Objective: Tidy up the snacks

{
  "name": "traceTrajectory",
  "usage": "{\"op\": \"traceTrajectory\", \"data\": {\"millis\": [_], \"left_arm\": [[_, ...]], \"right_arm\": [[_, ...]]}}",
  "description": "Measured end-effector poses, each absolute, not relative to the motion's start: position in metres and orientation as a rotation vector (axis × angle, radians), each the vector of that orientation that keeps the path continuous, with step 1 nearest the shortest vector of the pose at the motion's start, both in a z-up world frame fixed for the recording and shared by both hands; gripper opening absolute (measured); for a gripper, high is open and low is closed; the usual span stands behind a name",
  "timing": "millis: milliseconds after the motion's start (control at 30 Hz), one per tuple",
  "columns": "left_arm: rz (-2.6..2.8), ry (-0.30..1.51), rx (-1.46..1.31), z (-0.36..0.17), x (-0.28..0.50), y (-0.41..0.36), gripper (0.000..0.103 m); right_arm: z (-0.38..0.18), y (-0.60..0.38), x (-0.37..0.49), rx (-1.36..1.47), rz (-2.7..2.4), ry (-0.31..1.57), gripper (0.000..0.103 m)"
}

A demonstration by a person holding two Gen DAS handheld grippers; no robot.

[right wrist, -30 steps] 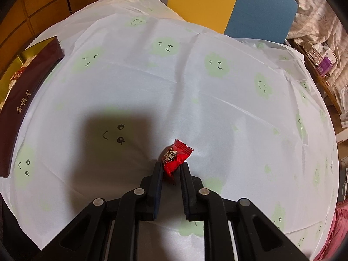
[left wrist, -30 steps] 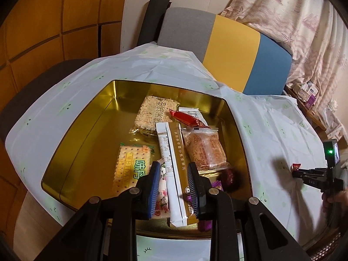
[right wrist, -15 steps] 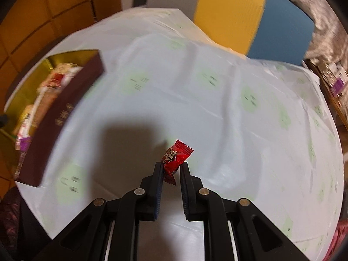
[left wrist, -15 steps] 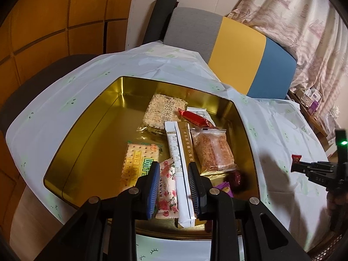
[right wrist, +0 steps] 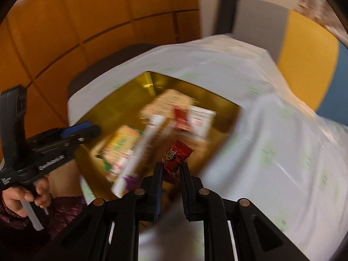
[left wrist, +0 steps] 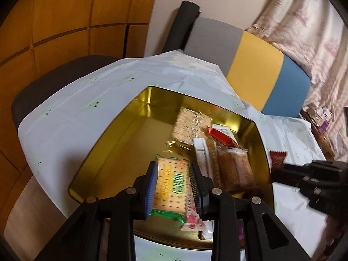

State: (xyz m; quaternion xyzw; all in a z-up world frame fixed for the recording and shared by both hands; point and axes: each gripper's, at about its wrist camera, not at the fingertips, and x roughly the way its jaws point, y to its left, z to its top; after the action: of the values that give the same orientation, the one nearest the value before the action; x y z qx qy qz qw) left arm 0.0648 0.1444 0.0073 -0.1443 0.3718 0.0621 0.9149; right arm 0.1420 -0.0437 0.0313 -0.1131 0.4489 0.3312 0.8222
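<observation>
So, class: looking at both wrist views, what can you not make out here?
- Right wrist view: motion blur smears the snack labels in the gold tin.
- Left wrist view: the left gripper covers part of the cracker pack.
- Left wrist view: the right gripper is cut off by the edge.

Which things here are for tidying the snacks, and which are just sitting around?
For the job:
- gold tin
- red candy held by the right gripper
- cracker pack below the opening left gripper
- rice cake pack

Just around:
- smiley tablecloth
- striped chair
- curtain
</observation>
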Motion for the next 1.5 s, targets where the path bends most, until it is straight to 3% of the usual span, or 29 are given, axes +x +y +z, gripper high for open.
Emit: {"op": "traceTrajectory", "data": {"millis": [267, 333, 533, 1100, 1500], "left_arm": [[0.135, 0.779, -0.297, 0.002, 0.067, 0.146, 0.032], [0.137, 0.782, -0.296, 0.001, 0.067, 0.146, 0.033], [0.140, 0.787, -0.286, -0.002, 0.068, 0.145, 0.035], [0.156, 0.746, -0.241, 0.010, 0.063, 0.134, 0.055], [0.182, 0.710, -0.169, 0.021, 0.052, 0.115, 0.065]], "right_arm": [[-0.011, 0.014, 0.153, -0.331, 0.722, 1.034, 0.017], [-0.020, 0.015, 0.156, -0.342, 0.709, 1.055, 0.024], [-0.028, 0.015, 0.159, -0.363, 0.675, 1.037, 0.024], [-0.009, -0.004, 0.142, -0.330, 0.569, 0.954, 0.024], [0.017, -0.040, 0.108, -0.169, 0.413, 0.855, 0.033]]}}
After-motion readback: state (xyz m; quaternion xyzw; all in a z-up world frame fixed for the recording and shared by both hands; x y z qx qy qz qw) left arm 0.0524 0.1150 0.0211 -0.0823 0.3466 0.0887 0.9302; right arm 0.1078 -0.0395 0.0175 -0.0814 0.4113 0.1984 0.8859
